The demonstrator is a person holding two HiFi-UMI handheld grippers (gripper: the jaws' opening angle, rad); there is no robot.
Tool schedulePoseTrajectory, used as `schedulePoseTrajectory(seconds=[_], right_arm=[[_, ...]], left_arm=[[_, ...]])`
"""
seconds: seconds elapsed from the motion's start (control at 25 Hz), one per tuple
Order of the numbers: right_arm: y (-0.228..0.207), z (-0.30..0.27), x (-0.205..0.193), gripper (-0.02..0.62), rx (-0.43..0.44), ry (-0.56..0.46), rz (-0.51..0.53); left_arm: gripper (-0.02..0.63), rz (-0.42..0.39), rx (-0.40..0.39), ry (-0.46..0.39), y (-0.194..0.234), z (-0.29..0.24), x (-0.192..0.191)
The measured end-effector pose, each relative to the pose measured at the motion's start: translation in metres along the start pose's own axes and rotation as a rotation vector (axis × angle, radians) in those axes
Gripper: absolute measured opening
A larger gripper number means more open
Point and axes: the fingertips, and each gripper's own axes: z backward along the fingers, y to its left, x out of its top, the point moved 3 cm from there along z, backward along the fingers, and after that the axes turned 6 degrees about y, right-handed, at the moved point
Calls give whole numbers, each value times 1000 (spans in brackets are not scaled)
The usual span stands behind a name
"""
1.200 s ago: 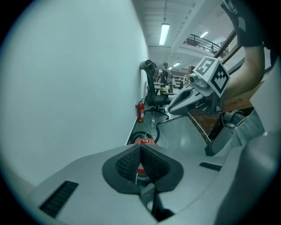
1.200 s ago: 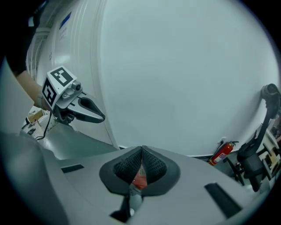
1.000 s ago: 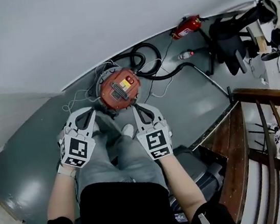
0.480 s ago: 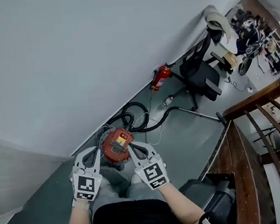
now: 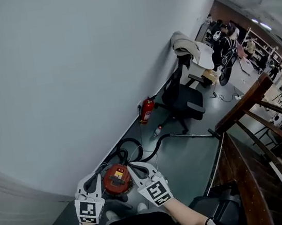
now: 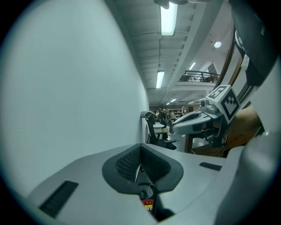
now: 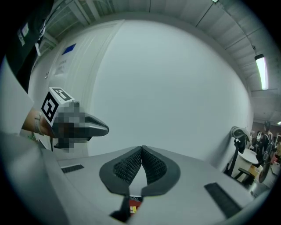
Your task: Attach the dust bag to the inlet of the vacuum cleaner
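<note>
The vacuum cleaner [image 5: 116, 178], a round drum with a red lid, stands on the grey floor by the white wall. Its black hose [image 5: 128, 150] coils behind it. In the head view my left gripper [image 5: 97, 174] and right gripper [image 5: 132, 167] hang high above the drum, one on each side, touching nothing. Both are shut and empty. In the left gripper view the pads [image 6: 131, 161] meet, and a sliver of the red lid [image 6: 148, 203] shows far below; the right gripper view shows the same [image 7: 133, 206]. No dust bag shows in any view.
A red fire extinguisher [image 5: 146, 109] and a small bottle [image 5: 157, 130] stand by the wall. Beyond them is a black office chair [image 5: 183, 97]. The vacuum's wand [image 5: 186, 136] lies on the floor. A wooden stair railing [image 5: 249, 138] runs along the right.
Both grippers have risen well clear of the vacuum, which now looks small and far below. The head view has tilted up and takes in more of the wall and room.
</note>
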Motion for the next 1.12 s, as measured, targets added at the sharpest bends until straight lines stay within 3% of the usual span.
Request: schedulePoseTrajectory(seconds=[0.32,0.56,0.88,1.12], right_arm=[[-17,32,30,26,48,-78,-129],[-34,44,34,26,40,-115,-145],[-66,49,36,26,-9,-140,-167],[-70,55,37,26,-37,-146,-153]], left_arm=[[15,-67,-21,-36,-23,-2,53],[15,-82,-30,-72,-40,-7,67],[15,-25,-83,-120,-40,-16,86],[15,-6,-96,-106,-43,-23,86]])
